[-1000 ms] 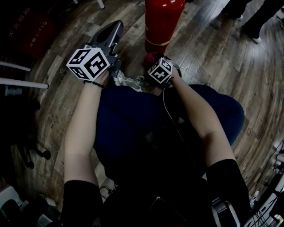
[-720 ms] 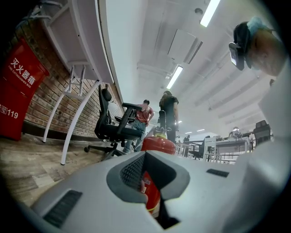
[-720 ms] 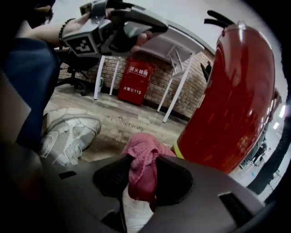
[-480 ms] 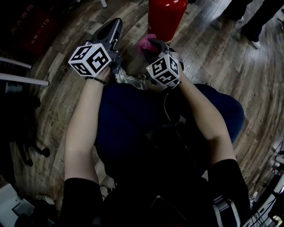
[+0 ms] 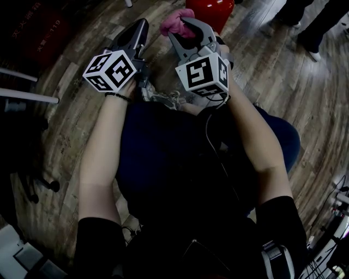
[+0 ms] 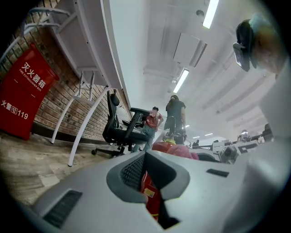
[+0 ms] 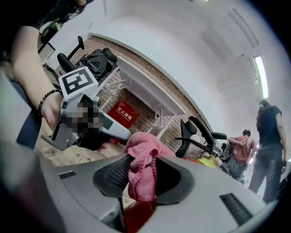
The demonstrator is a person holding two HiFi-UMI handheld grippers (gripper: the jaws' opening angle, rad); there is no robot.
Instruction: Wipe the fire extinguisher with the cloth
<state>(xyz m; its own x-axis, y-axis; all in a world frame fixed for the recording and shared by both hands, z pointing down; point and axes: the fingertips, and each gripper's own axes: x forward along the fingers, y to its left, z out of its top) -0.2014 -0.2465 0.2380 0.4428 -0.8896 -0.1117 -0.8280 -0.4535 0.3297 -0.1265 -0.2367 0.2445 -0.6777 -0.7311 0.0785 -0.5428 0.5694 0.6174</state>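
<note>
The right claw (image 5: 182, 30) is clamped on the pink cloth (image 5: 173, 24), a bunched wad pinched between its pads, with folds spilling over the jaw tops. The left claw (image 5: 136, 30) has its jaws together on nothing and points forward beside the right one, a strip of bare floor between the two tips. Just beyond the right claw stands the red fire extinguisher (image 5: 210, 10), cut off by the top edge of the head view. The cloth sits near its left side, and whether they touch cannot be told. Through the slit of the left claw's jaws the extinguisher's red body shows ahead. Open room lies left of the extinguisher, and both hands hang above the person's knees. The wood plank floor (image 5: 262, 65) runs to a brick wall (image 6: 54, 113) bearing a red fire box (image 6: 22, 100), with an office chair (image 6: 120, 129) and standing people (image 6: 175, 116) farther off under ceiling strip lights
</note>
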